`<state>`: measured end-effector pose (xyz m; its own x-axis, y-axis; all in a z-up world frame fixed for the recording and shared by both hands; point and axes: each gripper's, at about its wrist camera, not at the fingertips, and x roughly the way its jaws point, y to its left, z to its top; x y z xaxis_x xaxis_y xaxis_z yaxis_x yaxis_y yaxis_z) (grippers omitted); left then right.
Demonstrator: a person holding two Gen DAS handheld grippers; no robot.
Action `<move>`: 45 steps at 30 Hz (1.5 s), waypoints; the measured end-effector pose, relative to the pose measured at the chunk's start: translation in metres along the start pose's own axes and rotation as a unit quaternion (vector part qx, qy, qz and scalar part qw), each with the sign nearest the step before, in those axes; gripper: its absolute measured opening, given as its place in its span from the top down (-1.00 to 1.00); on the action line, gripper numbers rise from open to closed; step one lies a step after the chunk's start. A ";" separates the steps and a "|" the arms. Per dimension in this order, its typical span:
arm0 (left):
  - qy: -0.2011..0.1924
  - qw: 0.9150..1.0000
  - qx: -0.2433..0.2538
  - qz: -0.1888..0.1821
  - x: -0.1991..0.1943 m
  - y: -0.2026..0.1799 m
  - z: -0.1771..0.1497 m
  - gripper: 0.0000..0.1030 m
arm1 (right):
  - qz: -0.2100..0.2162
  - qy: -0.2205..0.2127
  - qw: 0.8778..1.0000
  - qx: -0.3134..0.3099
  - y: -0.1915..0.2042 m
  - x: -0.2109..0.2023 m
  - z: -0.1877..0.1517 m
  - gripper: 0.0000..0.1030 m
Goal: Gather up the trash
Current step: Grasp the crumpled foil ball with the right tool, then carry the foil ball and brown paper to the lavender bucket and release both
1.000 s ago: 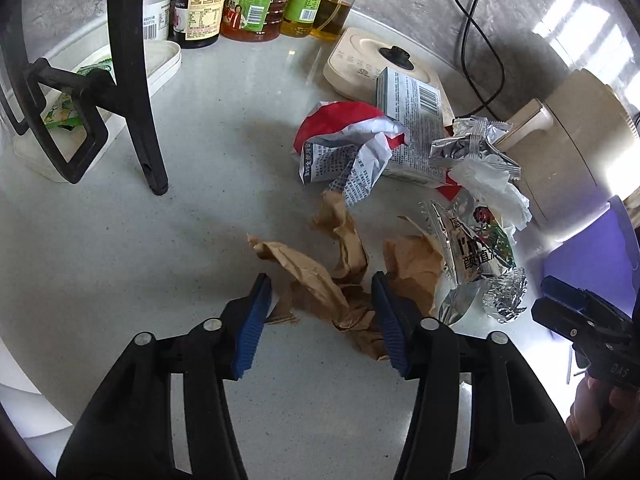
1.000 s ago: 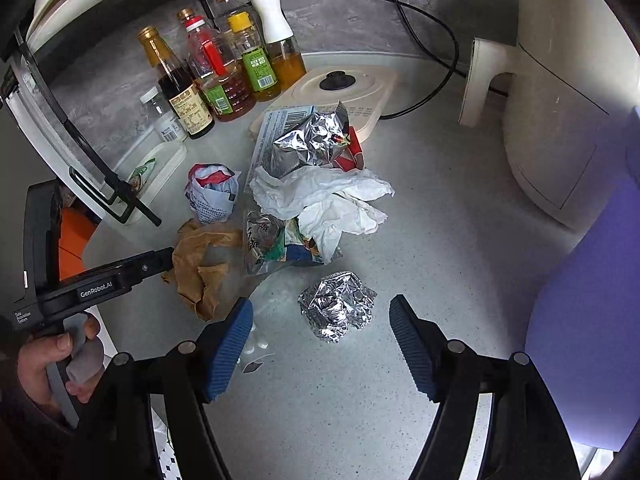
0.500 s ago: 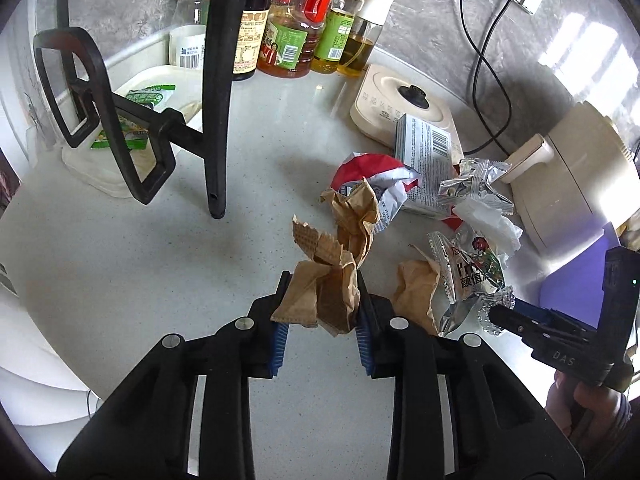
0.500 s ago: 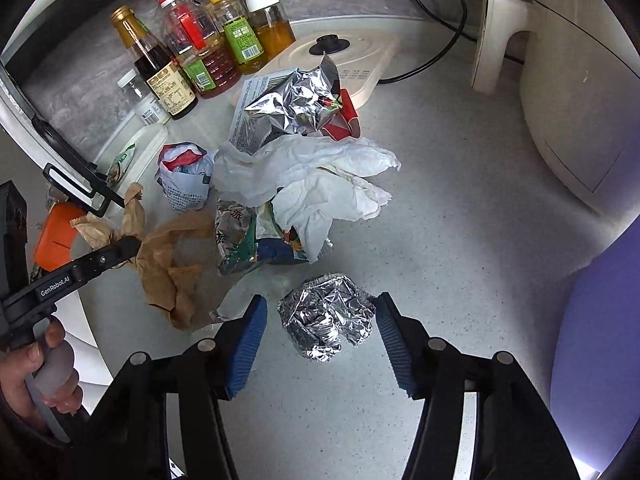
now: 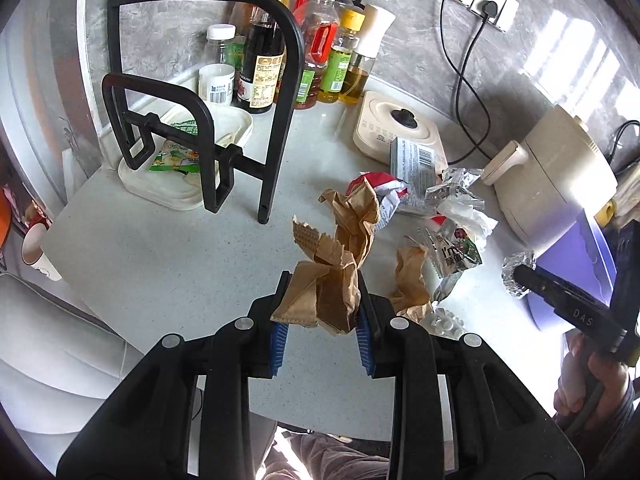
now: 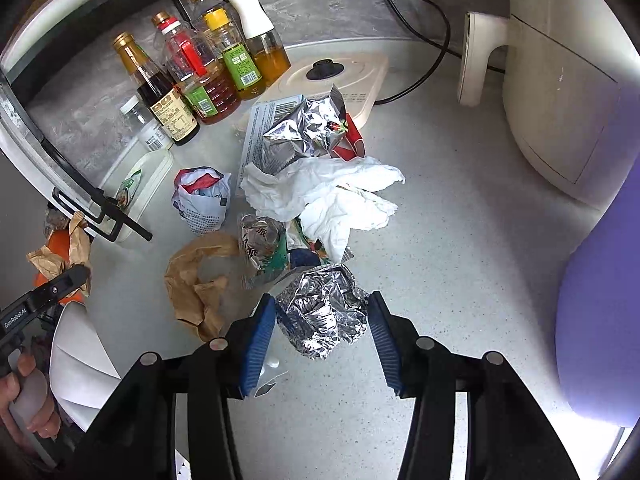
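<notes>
The left gripper (image 5: pixel 320 312) has its blue-padded fingers (image 5: pixel 279 344) pinching a crumpled wad of brown paper (image 5: pixel 328 276), which hangs clear above the pale speckled tabletop (image 5: pixel 160 264); the paper sticks up out of the fingers in ragged folds. Over on the other side, the right gripper (image 6: pixel 322 332) sits low with its fingers (image 6: pixel 256 344) spread around a ball of crushed foil (image 6: pixel 324 312); the foil lies between the pads, the left pad just beside it, though whether either pad actually touches I cannot tell.

The rest of the trash lies in a loose heap on the tabletop beyond the foil: a second scrap of brown paper (image 6: pixel 196 280) to the left; a shiny printed snack wrapper (image 6: pixel 268 248) just behind the foil; white crumpled tissue (image 6: pixel 328 196) on top of the pile; a silver foil bag (image 6: pixel 304 132) behind that, resting against a flattened printed carton (image 6: pixel 256 132); a red-and-white crumpled wrapper (image 6: pixel 202 196) a little apart to the left.

At the back stand several sauce and oil bottles (image 6: pixel 200 76) against the grey wall; beside them a flat cream appliance (image 6: pixel 340 76) with a black knob; to the right a tall cream air fryer (image 6: pixel 560 80); a white tray (image 5: pixel 180 184) lies under the black wire rack (image 5: pixel 280 120) on the left.
</notes>
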<state>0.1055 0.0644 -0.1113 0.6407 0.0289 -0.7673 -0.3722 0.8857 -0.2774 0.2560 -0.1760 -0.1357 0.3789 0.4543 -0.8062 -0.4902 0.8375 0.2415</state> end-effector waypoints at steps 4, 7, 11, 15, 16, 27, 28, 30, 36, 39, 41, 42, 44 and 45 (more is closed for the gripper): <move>-0.004 0.999 0.021 -0.029 -0.003 -0.014 0.005 0.44 | 0.002 -0.054 0.999 -0.002 0.007 -0.044 0.003 0.07; -0.010 0.997 0.048 -0.053 -0.003 -0.033 0.011 0.44 | -0.013 -0.093 0.996 0.001 0.005 -0.080 0.007 0.06; -0.012 0.994 0.071 -0.085 -0.001 -0.056 0.017 0.44 | -0.038 -0.150 0.988 -0.001 -0.007 -0.131 0.010 0.05; -0.013 0.990 0.091 -0.107 0.001 -0.079 0.022 0.44 | -0.061 -0.181 0.982 0.004 -0.023 -0.162 0.016 0.03; -0.013 0.989 0.094 -0.111 0.002 -0.084 0.024 0.44 | -0.073 -0.191 0.979 0.004 -0.028 -0.170 0.017 0.03; -0.017 0.985 0.115 -0.124 0.006 -0.113 0.039 0.44 | -0.159 -0.235 0.956 0.074 -0.106 -0.222 0.027 -0.12; -0.016 0.985 0.118 -0.126 0.006 -0.116 0.040 0.44 | -0.168 -0.235 0.954 0.076 -0.110 -0.222 0.028 -0.52; -0.016 0.983 0.126 -0.133 0.007 -0.126 0.042 0.43 | -0.184 -0.245 0.949 0.076 -0.117 -0.224 0.025 -0.69; -0.012 0.971 0.164 -0.172 0.015 -0.173 0.050 0.43 | -0.189 -0.257 0.943 0.091 -0.135 -0.244 0.012 -0.85; -0.006 0.961 0.195 -0.195 0.021 -0.208 0.051 0.43 | -0.193 -0.258 0.940 0.109 -0.144 -0.255 0.000 -0.85; -0.002 0.953 0.216 -0.212 0.023 -0.234 0.051 0.43 | -0.202 -0.257 0.938 0.113 -0.149 -0.261 -0.012 -0.85; 0.000 0.949 0.226 -0.220 0.024 -0.248 0.050 0.43 | -0.208 -0.255 0.937 0.113 -0.151 -0.264 -0.018 -0.85; 0.001 0.939 0.247 -0.237 0.025 -0.274 0.050 0.43 | -0.221 -0.253 0.934 0.122 -0.159 -0.270 -0.032 -0.85; 0.002 0.934 0.258 -0.246 0.025 -0.287 0.049 0.43 | -0.225 -0.252 0.932 0.129 -0.163 -0.273 -0.040 -0.85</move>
<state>0.2617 -0.1662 -0.0228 0.6464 -0.4407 -0.6228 0.3396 0.8972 -0.2824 0.2018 -0.4486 0.0233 0.8530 0.0692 -0.5174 -0.0116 0.9934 0.1139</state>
